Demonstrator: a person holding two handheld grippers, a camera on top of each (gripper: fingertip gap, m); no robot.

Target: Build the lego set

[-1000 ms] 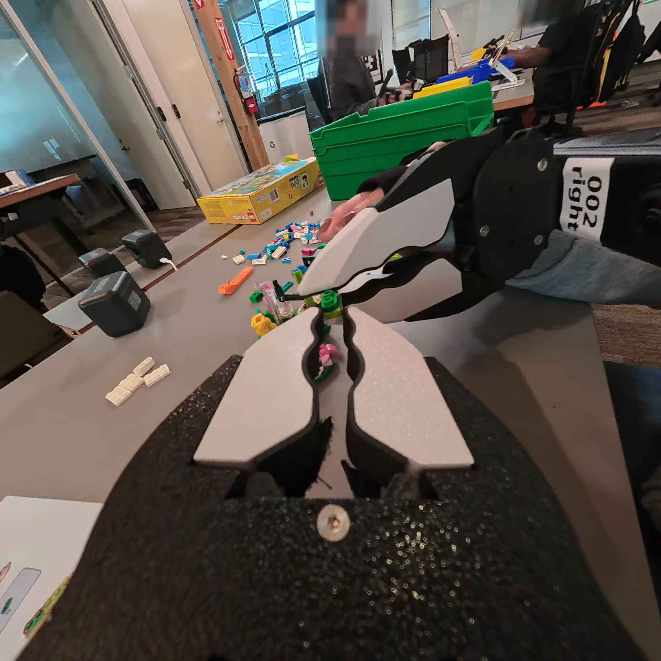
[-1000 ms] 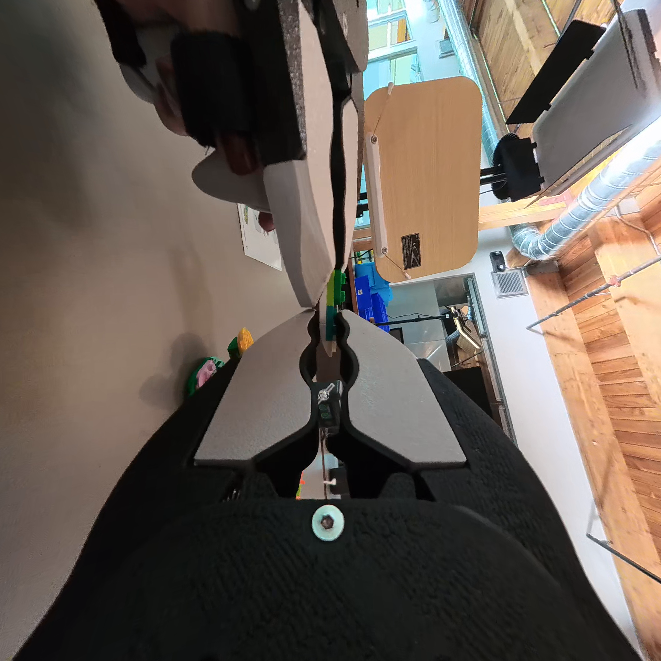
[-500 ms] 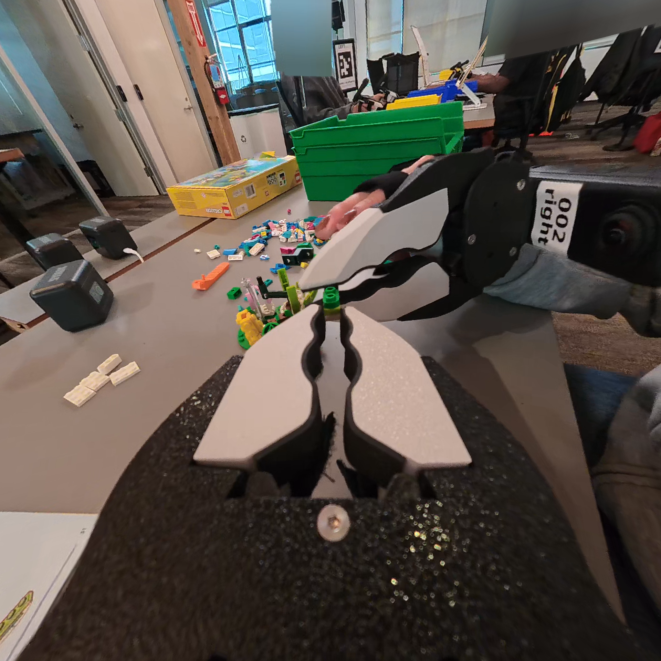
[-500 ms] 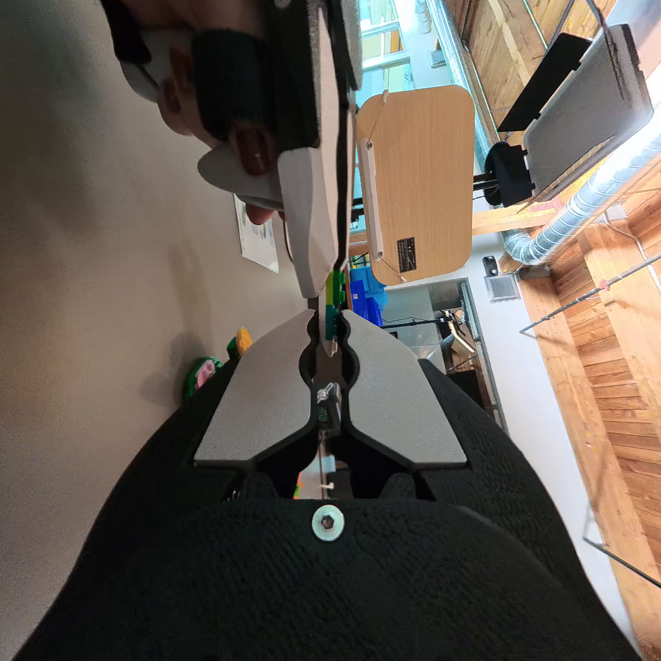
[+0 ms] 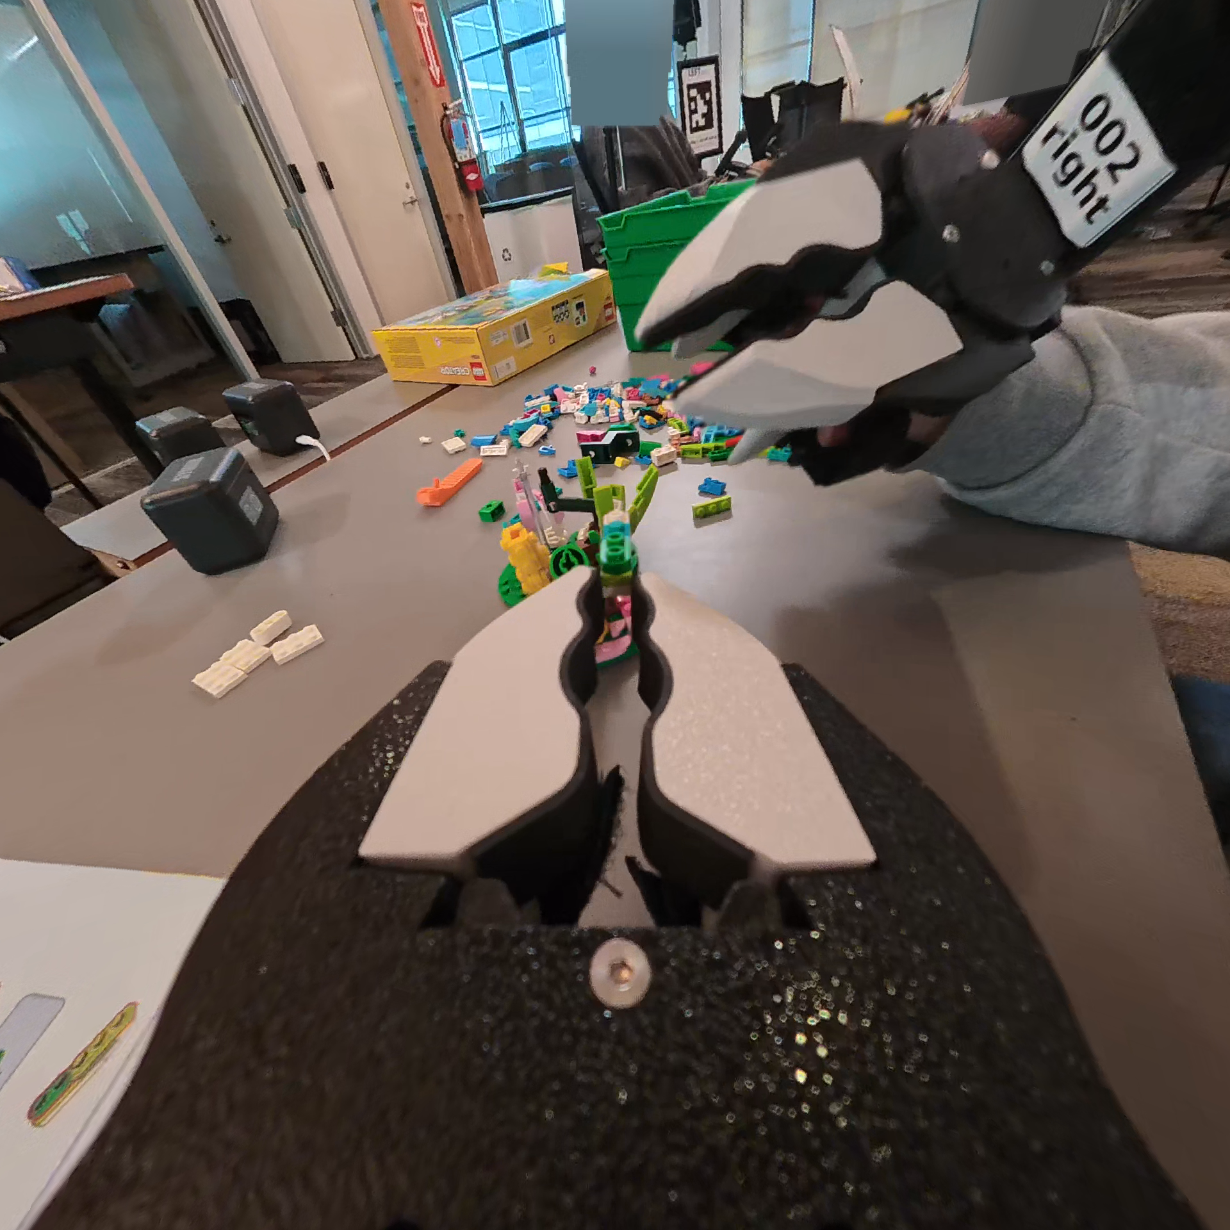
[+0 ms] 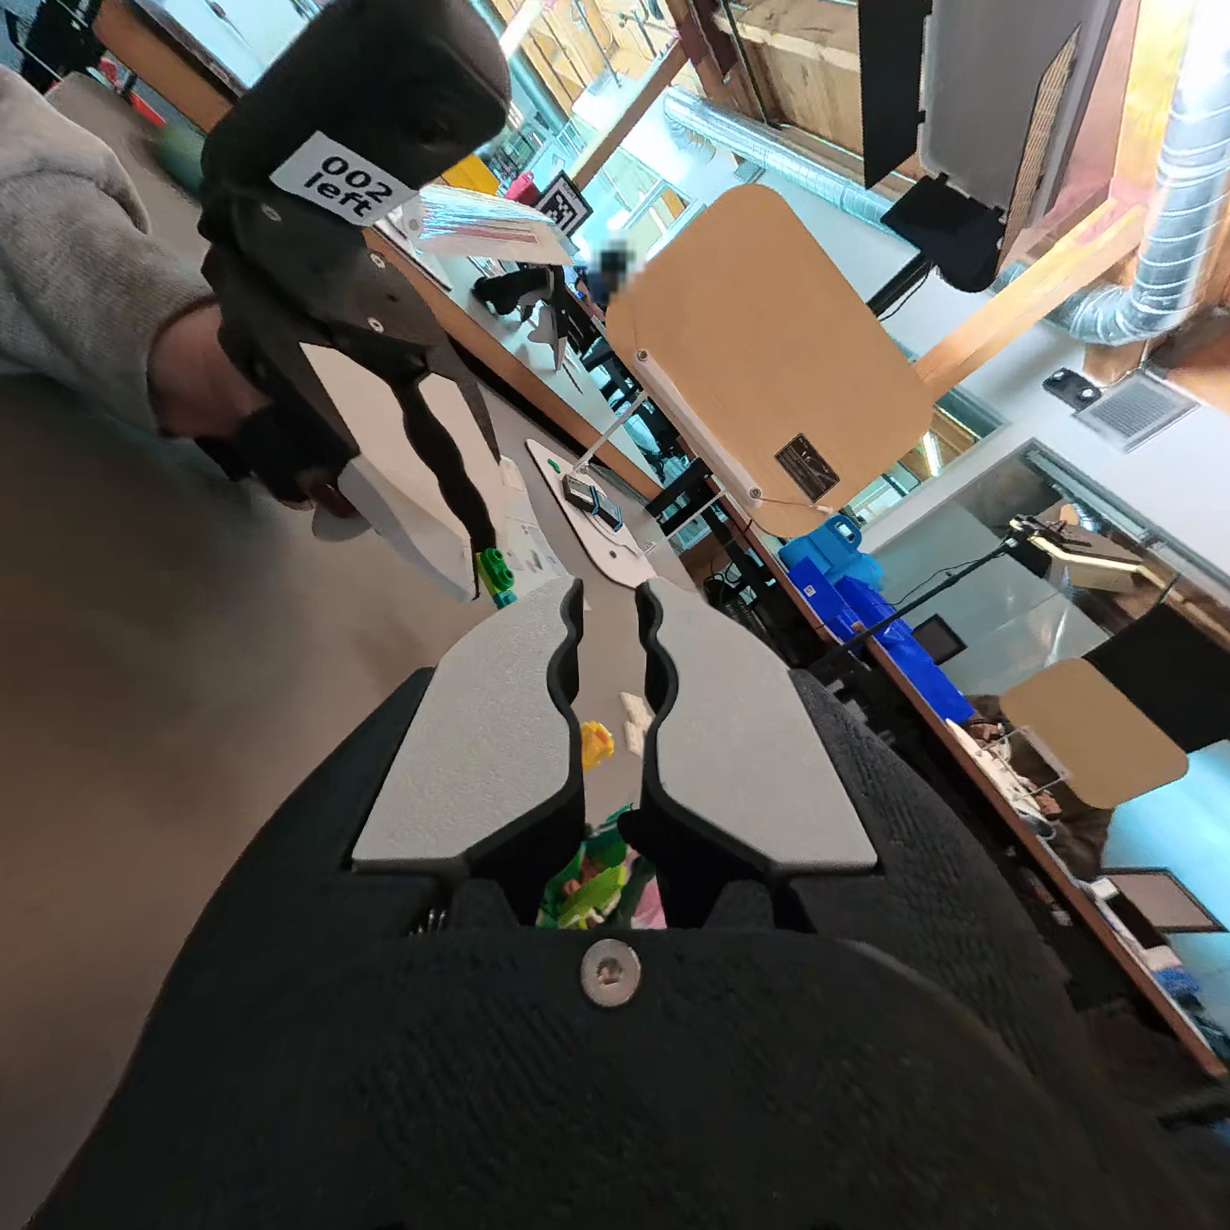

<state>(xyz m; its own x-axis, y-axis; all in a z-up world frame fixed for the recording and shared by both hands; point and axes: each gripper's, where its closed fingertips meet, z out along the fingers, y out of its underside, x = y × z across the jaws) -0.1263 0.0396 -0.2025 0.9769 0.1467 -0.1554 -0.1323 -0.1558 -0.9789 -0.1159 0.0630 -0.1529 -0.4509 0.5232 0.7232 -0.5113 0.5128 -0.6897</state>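
Since a second ago my right gripper [image 5: 672, 363] has let go of the small green brick stack [image 5: 615, 556] and lifted clear; its fingers now stand apart with nothing between them.

Left wrist view: my left gripper [image 5: 615, 586] is clamped on the green brick stack, both fingertips against its sides, teal studs protruding past the tips. Beyond it on the grey table [image 5: 333, 579] stands a built model [image 5: 566, 526] with yellow, pink and lime parts. Farther off lie a loose brick pile [image 5: 619, 419], an orange brick separator [image 5: 449, 480], white bricks [image 5: 256, 652] and a yellow box [image 5: 496, 329].

Right wrist view: my right gripper [image 6: 607, 592] is open on air. The left gripper [image 6: 476, 559] appears upper left, the green stack [image 6: 494, 571] at its tip.
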